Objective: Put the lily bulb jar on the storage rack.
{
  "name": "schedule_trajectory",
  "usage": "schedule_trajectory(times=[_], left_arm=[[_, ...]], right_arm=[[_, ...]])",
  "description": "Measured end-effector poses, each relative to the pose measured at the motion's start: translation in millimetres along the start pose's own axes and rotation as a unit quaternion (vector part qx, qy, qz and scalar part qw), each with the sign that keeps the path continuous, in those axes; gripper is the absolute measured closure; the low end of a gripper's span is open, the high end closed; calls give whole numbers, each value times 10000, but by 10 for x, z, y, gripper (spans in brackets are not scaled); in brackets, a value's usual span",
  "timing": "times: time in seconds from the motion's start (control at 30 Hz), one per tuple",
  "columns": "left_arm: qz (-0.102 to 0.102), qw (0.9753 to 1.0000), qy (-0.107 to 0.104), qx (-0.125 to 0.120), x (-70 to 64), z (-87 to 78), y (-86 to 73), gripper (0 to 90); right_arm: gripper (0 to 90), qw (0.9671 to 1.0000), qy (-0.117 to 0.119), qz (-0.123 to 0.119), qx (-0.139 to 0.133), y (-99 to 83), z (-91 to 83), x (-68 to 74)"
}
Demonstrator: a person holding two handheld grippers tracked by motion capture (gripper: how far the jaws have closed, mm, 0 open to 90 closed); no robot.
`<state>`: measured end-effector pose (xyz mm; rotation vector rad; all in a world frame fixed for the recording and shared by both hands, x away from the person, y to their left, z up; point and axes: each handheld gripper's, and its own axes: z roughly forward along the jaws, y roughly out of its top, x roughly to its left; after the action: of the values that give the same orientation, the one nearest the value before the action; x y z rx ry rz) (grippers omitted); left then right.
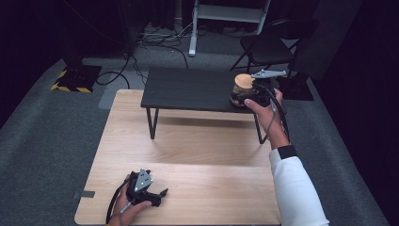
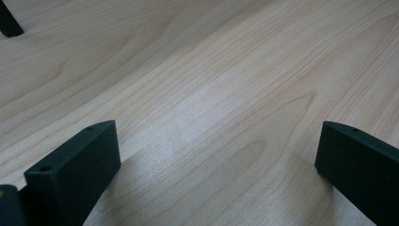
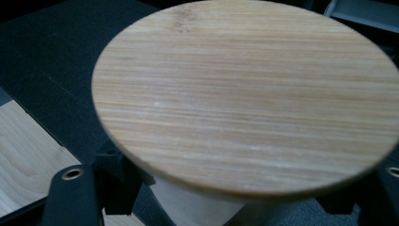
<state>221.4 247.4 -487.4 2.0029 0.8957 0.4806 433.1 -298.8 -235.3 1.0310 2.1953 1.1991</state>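
Right gripper (image 1: pixel 255 90) at jar (image 1: pixel 242 90) w/ round wooden lid (image 3: pixel 249 94), far right end of black shelf (image 1: pixel 188 87); jaws straddle jar body under lid, grip can't tell. Left gripper (image 1: pixel 157 192) wide open, empty, low over table (image 1: pixel 188 155). Prob. pick/place step; next needs steady lift or release.

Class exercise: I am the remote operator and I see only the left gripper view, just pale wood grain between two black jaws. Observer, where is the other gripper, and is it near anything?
Observer: The right gripper is at the right end of a black raised shelf, around a jar.
Operator: What tops the jar?
Observer: A round bamboo lid.
Operator: And my gripper?
Observer: The left gripper sits low at the wooden table's near left corner, jaws apart.
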Motion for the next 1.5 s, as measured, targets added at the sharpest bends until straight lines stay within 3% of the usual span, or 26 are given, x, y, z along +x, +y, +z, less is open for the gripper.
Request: schedule_trajectory(times=[0.27, 0.6, 0.67, 0.7, 0.83, 0.9, 1.03, 1.17, 1.3, 1.4, 1.43, 1.5], left_arm=[[0, 10000, 0, 0, 0, 0, 0, 4], [1, 10000, 2, 2, -1, 0, 0, 5], [1, 10000, 1, 2, -1, 0, 1, 4], [-1, 10000, 0, 2, -1, 0, 1, 4], [0, 10000, 1, 3, -1, 0, 1, 4], [13, 10000, 1, 5, 1, -1, 2, 4], [-1, 10000, 0, 0, -1, 0, 0, 5], [0, 10000, 0, 2, 0, 0, 1, 4], [-2, 10000, 0, 3, -1, 0, 1, 4], [1, 10000, 1, 2, 0, 0, 1, 5], [-1, 10000, 1, 2, -1, 0, 1, 5], [-1, 10000, 1, 3, -1, 0, 1, 4]], right_arm=[[247, 9999, -52, 50, 91, -17, 77, -20], [235, 9999, 17, 125, -81, -112, 87, -63], [90, 9993, 187, 200, -251, -160, 86, -121], [72, 9992, 173, 227, -282, -160, 77, -113], [72, 9988, 226, -7, -442, -156, 1, -107], [67, 9992, 45, -67, -404, -128, -47, -36], [56, 9990, 5, 38, -453, -151, -99, -11], [55, 9989, -109, -16, -457, -197, -211, 36], [54, 9981, -480, 79, -367, -224, -332, 166], [50, 9979, -84, -222, -595, -394, -436, 63], [50, 9976, -55, -295, -624, -421, -458, 52], [50, 9977, -183, -219, -620, -445, -491, 89]])
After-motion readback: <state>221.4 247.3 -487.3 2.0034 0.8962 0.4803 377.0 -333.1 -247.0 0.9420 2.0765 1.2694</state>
